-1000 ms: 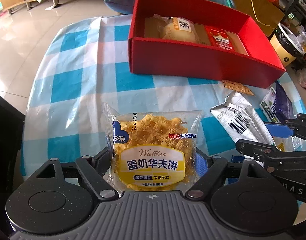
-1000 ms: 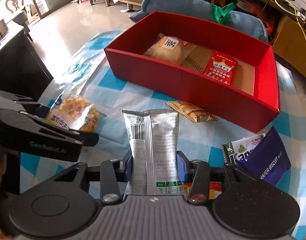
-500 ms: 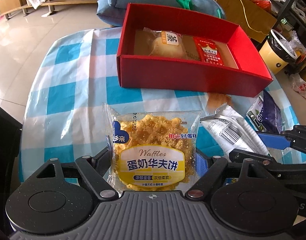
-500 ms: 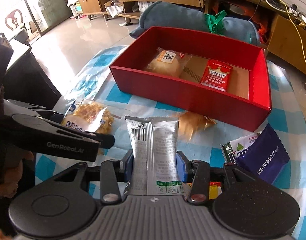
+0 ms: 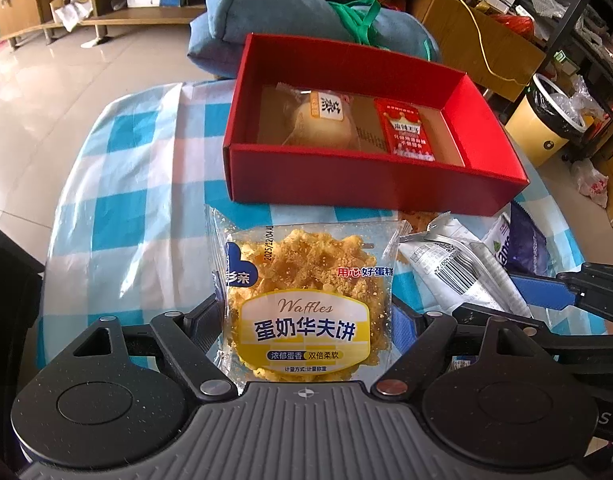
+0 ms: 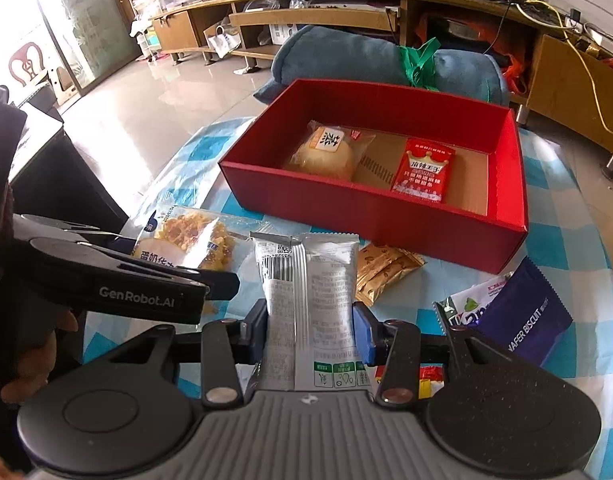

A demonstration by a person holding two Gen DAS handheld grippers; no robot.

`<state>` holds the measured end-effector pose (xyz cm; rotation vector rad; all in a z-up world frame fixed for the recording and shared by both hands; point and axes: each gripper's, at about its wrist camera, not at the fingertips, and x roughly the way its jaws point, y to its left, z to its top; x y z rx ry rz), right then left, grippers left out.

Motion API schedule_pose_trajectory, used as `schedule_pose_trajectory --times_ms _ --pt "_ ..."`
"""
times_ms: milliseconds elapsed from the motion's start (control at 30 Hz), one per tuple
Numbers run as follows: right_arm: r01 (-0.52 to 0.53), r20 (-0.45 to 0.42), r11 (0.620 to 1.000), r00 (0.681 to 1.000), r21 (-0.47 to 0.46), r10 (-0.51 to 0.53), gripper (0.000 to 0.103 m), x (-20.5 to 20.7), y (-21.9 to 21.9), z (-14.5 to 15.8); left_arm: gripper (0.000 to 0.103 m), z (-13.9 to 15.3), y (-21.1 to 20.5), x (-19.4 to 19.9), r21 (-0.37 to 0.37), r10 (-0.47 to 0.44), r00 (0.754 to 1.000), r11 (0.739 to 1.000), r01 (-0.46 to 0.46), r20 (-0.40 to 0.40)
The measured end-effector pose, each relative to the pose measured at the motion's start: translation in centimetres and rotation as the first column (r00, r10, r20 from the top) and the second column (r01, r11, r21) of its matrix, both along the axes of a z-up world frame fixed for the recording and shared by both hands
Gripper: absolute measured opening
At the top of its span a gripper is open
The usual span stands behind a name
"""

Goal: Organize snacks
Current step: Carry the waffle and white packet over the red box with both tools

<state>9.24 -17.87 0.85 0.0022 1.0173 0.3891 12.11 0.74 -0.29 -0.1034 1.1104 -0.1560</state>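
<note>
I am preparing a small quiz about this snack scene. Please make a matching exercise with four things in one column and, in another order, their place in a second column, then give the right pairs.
Things:
1. waffle pack
2. silver packet
3. red sachet
4. purple wafer biscuit pack

Places:
A. lying inside the red box
B. clamped in the right gripper
C. lying on the checked tablecloth, right of the right gripper
D. clamped in the left gripper

Pairs: 1-D, 2-B, 3-A, 4-C
</note>
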Motion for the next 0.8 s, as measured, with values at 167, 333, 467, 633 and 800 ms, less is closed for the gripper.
schedule_pose_trajectory --times_ms 167,333,467,633,800 --pt "0.015 0.016 1.0 1.0 0.011 -0.015 0.039 0.5 -0.3 0.6 0.086 0.7 -0.5 0.6 0.002 -0.003 1.0 1.0 0.003 0.02" --pt "0.028 0.045 0.999 0.999 0.036 -0.029 0.033 1.0 -0.8 1.5 0.085 1.6 -1.4 1.4 0.002 -0.01 0.999 1.0 0.01 0.047" --pt "0.053 0.047 0.997 0.997 0.051 -0.055 0.03 1.9 -1.3 1.7 0.085 2.0 -1.9 2.1 0.003 -0.013 0.998 1.0 0.013 0.063" --pt "0.043 -0.03 0.999 0.999 -0.016 -0.043 0.03 2.7 -1.5 -0.6 0.086 1.0 -1.7 2.2 0.013 -0.014 0.999 1.0 0.014 0.038" --pt "-0.087 -0.108 0.993 0.991 -0.079 0.078 0.042 3.0 1.5 -3.1 0.086 -0.1 0.1 2.1 -0.011 0.035 0.999 0.999 -0.036 -0.019"
